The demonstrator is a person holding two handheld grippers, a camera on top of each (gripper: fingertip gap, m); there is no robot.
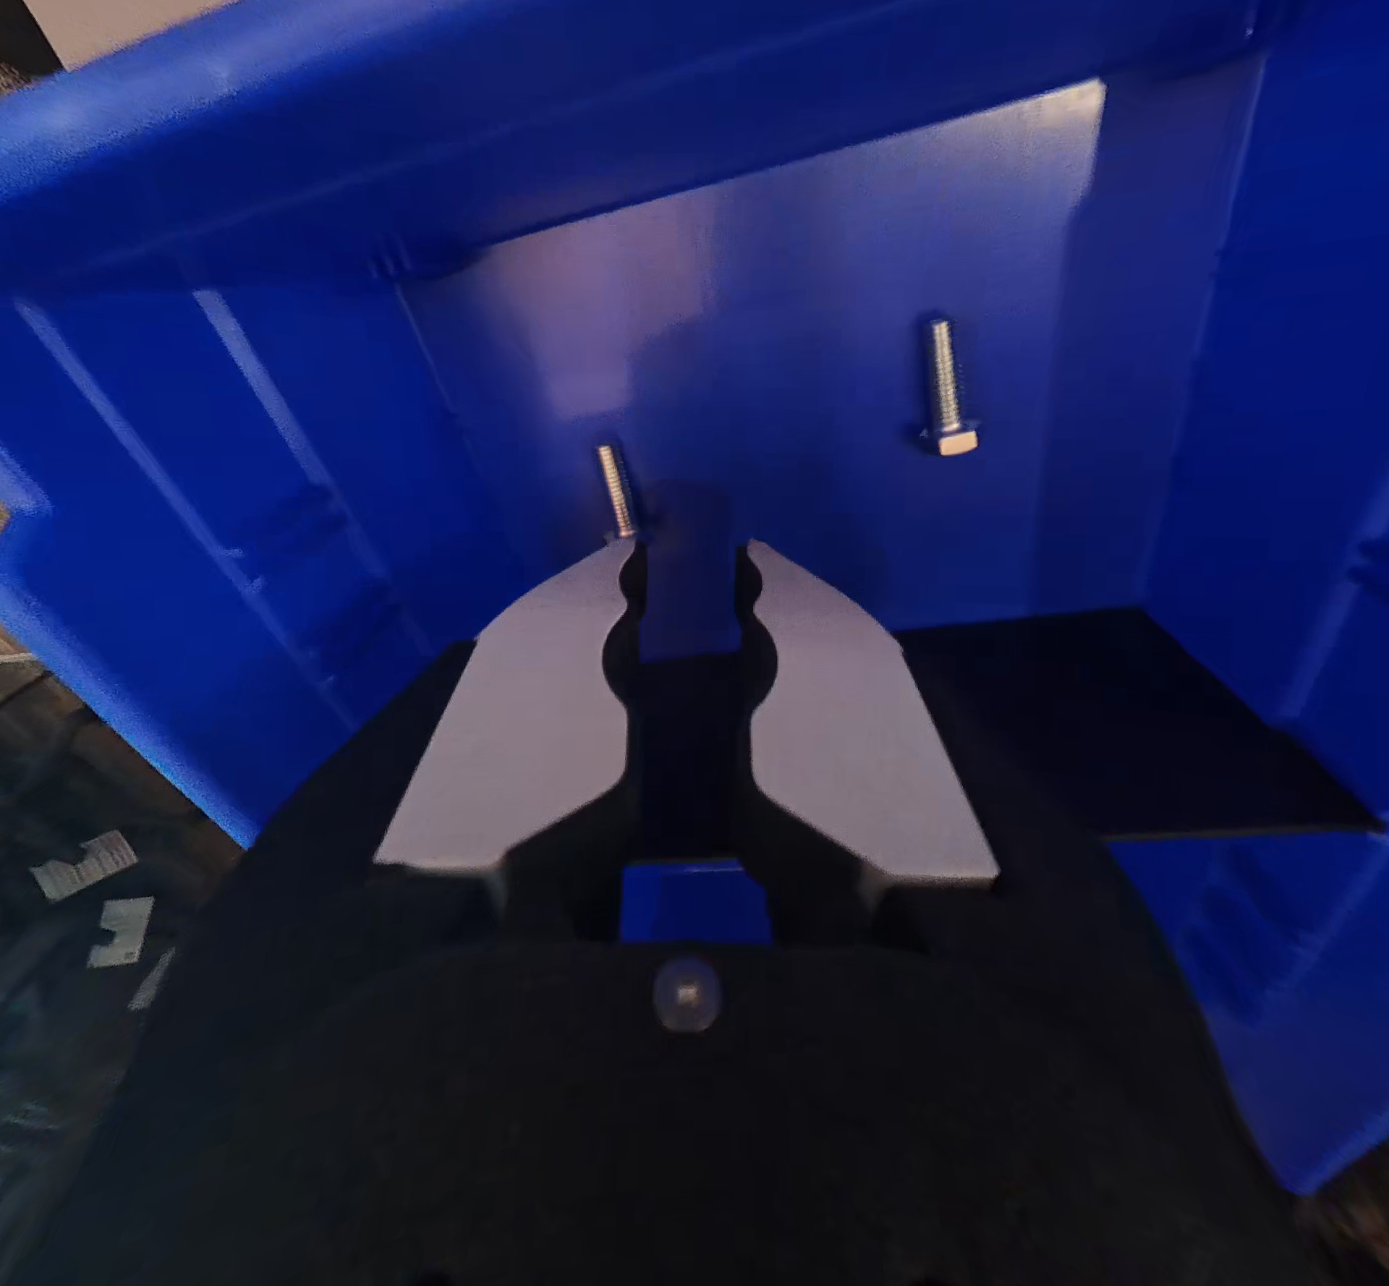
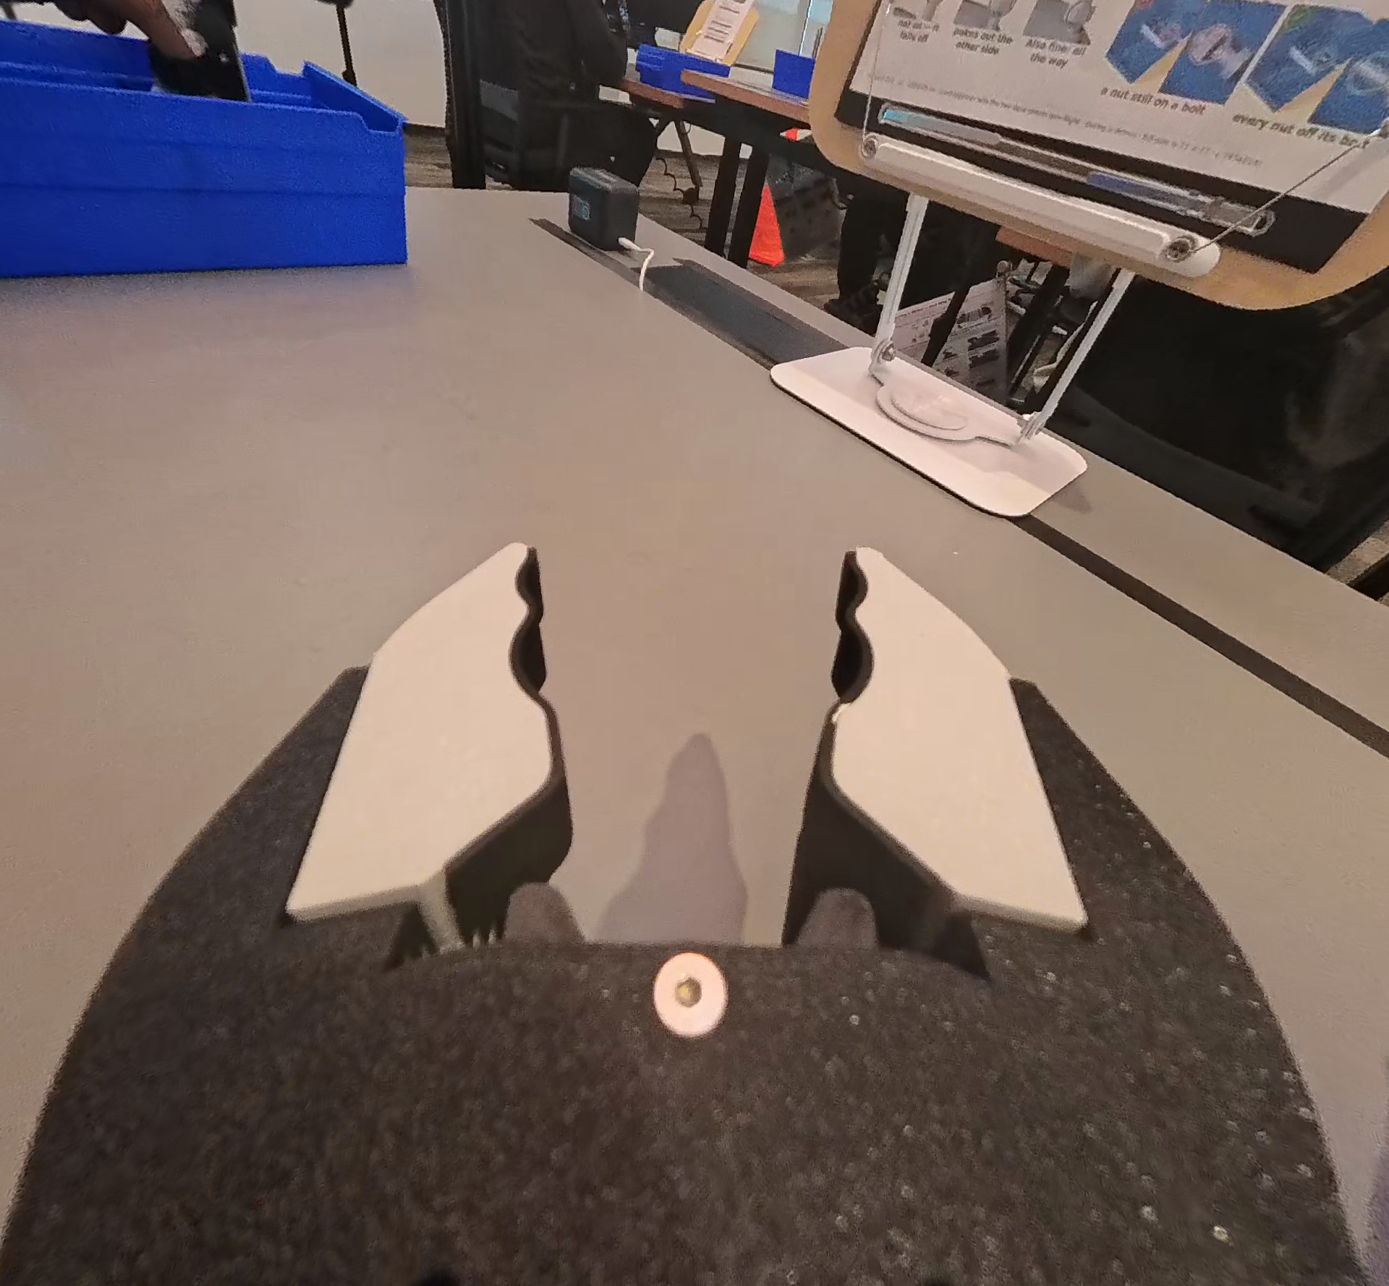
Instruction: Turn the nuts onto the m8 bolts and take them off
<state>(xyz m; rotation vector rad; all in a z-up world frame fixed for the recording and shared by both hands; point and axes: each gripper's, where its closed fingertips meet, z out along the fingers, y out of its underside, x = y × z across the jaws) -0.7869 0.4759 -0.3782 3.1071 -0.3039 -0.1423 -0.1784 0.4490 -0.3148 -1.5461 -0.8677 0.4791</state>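
In the left wrist view my left gripper [image 1: 691, 551] reaches down into a blue bin [image 1: 676, 85]. Its jaws stand a narrow gap apart with only the bin floor showing between them. One silver bolt [image 1: 618, 491] lies just beyond the left fingertip, its head hidden behind it. A second bolt [image 1: 943, 386] lies farther off to the right, head towards me. No nuts show. In the right wrist view my right gripper [image 2: 688, 558] is wide open and empty, low over the grey table [image 2: 376, 461]. The bin [image 2: 203, 183] stands far left, with the left gripper [image 2: 199, 59] in it, held by a hand.
A black divider panel [image 1: 1127, 724] crosses the bin on the right. A white stand [image 2: 932, 423] carrying an instruction board [image 2: 1090, 47] sits right of the right gripper. A small dark box with a white cable [image 2: 601, 205] sits at the table's far edge. Some 60 centimetres of space lies between my two pairs of fingers.
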